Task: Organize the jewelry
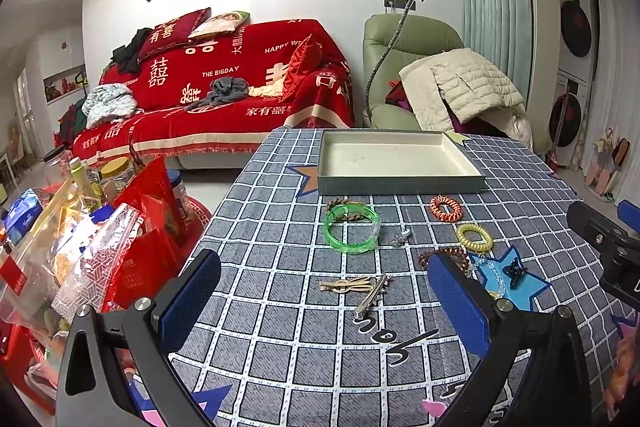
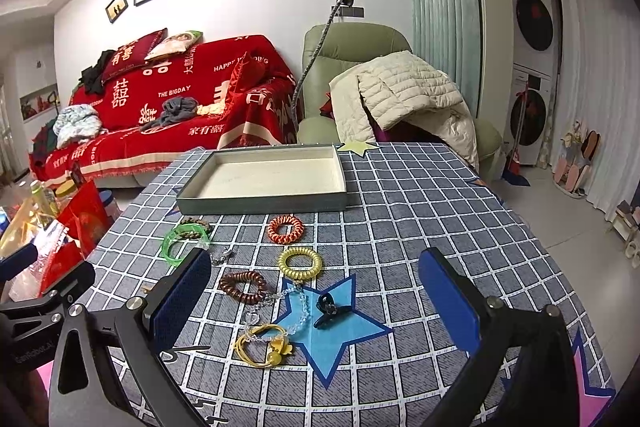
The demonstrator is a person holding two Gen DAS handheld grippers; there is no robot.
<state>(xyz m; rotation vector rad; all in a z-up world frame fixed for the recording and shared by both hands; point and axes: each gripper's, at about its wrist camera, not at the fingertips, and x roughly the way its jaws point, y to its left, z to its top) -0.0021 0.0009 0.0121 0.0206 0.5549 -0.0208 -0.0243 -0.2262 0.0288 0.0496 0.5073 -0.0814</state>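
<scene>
An empty grey tray (image 1: 400,183) (image 2: 262,205) stands at the far side of the checked tablecloth. In front of it lie a green bangle (image 1: 351,227) (image 2: 176,241), an orange spiral tie (image 1: 445,207) (image 2: 285,229), a yellow spiral tie (image 1: 474,237) (image 2: 300,263), a brown spiral tie (image 2: 243,286), gold hair clips (image 1: 352,285), a dark claw clip (image 2: 328,309), a clear bead bracelet (image 2: 296,307) and yellow elastic bands (image 2: 262,349). My left gripper (image 1: 324,303) is open and empty above the hair clips. My right gripper (image 2: 316,307) is open and empty above the claw clip.
Bags and jars of snacks (image 1: 80,227) crowd the floor left of the table. A red sofa (image 1: 224,87) and a green armchair with a white jacket (image 2: 400,95) stand behind it. The right gripper's body (image 1: 608,247) shows at the left wrist view's right edge.
</scene>
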